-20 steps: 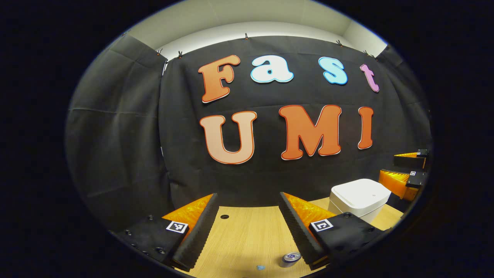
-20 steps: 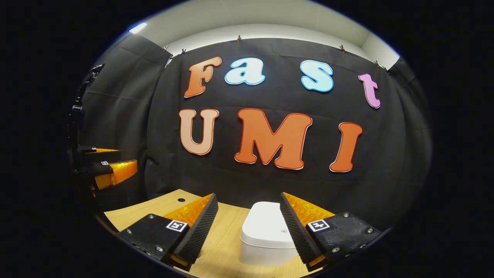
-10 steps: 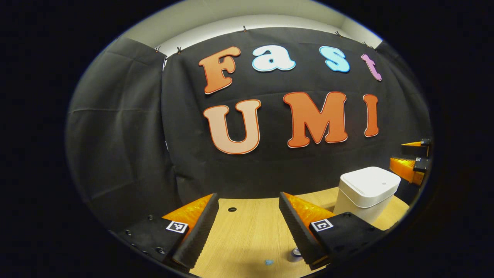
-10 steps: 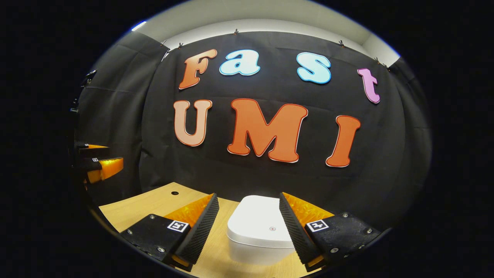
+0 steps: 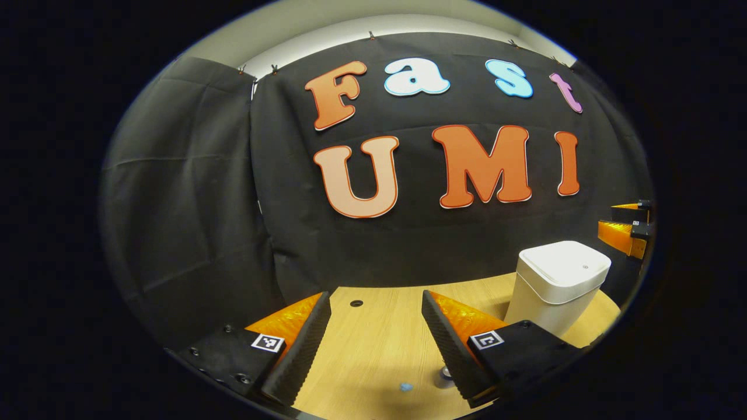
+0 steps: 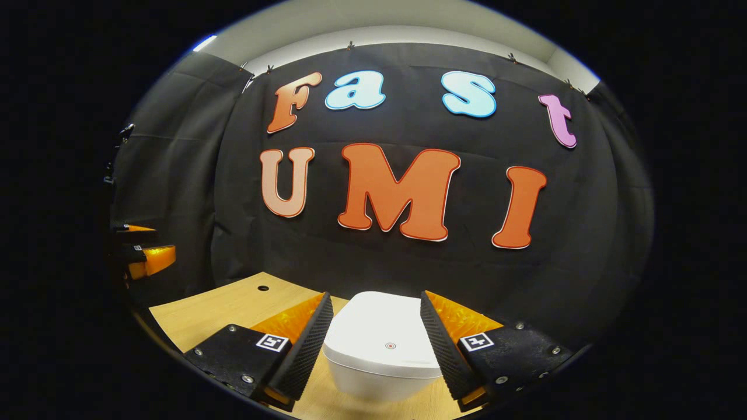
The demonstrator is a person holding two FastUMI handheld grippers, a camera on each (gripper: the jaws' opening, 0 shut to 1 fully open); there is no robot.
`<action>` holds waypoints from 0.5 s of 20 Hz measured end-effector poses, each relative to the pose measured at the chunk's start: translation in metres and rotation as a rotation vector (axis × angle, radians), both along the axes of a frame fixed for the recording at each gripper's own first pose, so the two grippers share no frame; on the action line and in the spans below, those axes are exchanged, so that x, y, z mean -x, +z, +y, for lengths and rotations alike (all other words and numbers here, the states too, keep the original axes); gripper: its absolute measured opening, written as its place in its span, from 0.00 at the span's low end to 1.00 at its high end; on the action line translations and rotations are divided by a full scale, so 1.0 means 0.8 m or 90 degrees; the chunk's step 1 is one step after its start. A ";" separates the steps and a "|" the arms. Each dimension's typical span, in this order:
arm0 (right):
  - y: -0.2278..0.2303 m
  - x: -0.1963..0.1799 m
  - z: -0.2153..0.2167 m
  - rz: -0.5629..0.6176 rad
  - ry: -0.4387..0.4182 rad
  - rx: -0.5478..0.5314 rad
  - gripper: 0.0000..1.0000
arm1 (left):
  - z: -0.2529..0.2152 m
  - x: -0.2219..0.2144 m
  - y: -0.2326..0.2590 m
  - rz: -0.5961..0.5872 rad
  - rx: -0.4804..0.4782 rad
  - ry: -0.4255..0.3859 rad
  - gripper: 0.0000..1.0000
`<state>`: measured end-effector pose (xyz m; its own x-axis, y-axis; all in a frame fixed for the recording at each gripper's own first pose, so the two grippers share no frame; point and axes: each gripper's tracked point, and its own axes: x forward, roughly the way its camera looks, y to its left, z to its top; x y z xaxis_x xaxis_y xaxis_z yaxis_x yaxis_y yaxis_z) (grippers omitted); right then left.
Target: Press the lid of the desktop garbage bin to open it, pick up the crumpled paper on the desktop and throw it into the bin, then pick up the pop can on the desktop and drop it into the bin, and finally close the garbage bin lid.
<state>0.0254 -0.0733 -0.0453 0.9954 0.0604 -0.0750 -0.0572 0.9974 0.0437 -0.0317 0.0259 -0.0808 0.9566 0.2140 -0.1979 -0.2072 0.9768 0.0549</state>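
The pale wooden desktop (image 6: 222,303) carries a white, rounded-square plastic garbage bin (image 6: 382,350) with its lid (image 6: 379,324) shut, so the opening press is judged to be the step in hand. In the right gripper view the bin sits directly ahead, framed between the spread fingers of the right gripper (image 6: 376,344), which hold nothing. That gripper is the nearer one. In the left gripper view the bin (image 5: 557,286) stands far right of the left gripper (image 5: 376,344), also spread and empty. Near its right finger lies the small silver pop can (image 5: 443,378), beside a tiny blue scrap (image 5: 405,387).
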 end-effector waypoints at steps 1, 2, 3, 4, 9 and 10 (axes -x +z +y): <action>-0.003 -0.002 0.000 0.004 0.006 -0.001 0.91 | 0.001 0.002 -0.004 0.008 0.006 0.007 1.00; -0.006 -0.002 0.001 0.011 0.011 -0.002 0.91 | 0.002 0.005 -0.010 0.017 0.011 0.015 1.00; -0.009 -0.003 0.002 0.014 0.018 -0.003 0.91 | 0.002 0.007 -0.013 0.024 0.015 0.020 0.99; -0.009 -0.004 -0.001 0.014 0.016 -0.001 0.91 | 0.004 0.005 -0.017 0.029 0.019 0.022 0.99; -0.018 -0.017 -0.001 0.030 -0.002 -0.003 0.86 | 0.017 0.010 -0.042 0.054 -0.005 0.024 0.99; -0.019 -0.020 -0.001 0.035 -0.009 0.000 0.86 | 0.018 0.007 -0.047 0.059 -0.012 0.017 1.00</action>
